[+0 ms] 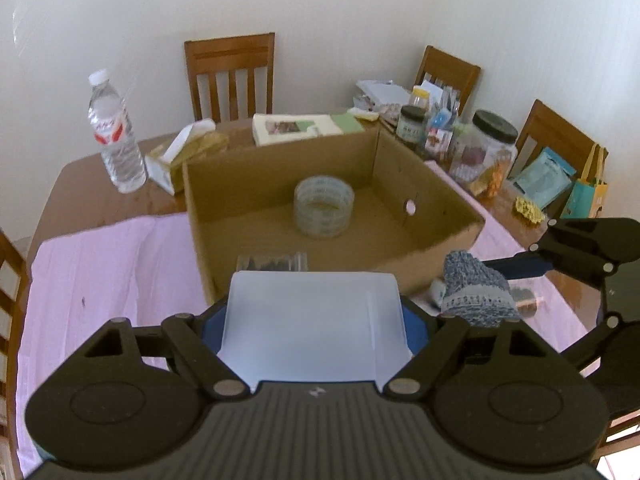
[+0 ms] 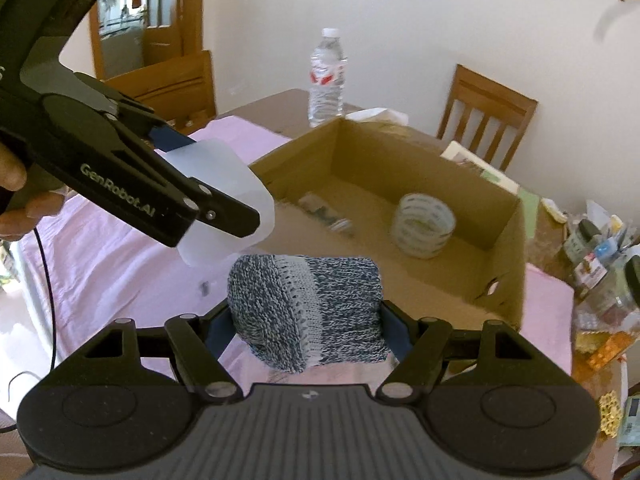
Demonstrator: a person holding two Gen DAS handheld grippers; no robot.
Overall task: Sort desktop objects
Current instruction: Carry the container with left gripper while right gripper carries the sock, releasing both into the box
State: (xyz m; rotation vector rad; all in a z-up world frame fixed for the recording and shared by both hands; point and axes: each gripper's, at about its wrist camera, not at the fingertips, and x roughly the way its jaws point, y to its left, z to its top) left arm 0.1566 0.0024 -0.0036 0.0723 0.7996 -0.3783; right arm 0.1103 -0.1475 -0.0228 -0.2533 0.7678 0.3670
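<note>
Pale walls and wooden chairs ring a worktop [image 1: 100,200] draped in pink cloth, with an open cardboard box [image 1: 452,200] at its middle. Just short of the box's near wall, the left gripper [image 1: 316,332] is closed across a translucent white plastic tub [image 1: 316,320]; it looks light, slick and slightly flexible, so a hold across its flat sides suits it. Beside it, at the box's near right corner, the right gripper [image 2: 306,324] squeezes a rolled blue-and-white knit [image 2: 308,304], soft, compressible and unlikely to slip. Inside the box lies a tape roll [image 1: 324,206].
</note>
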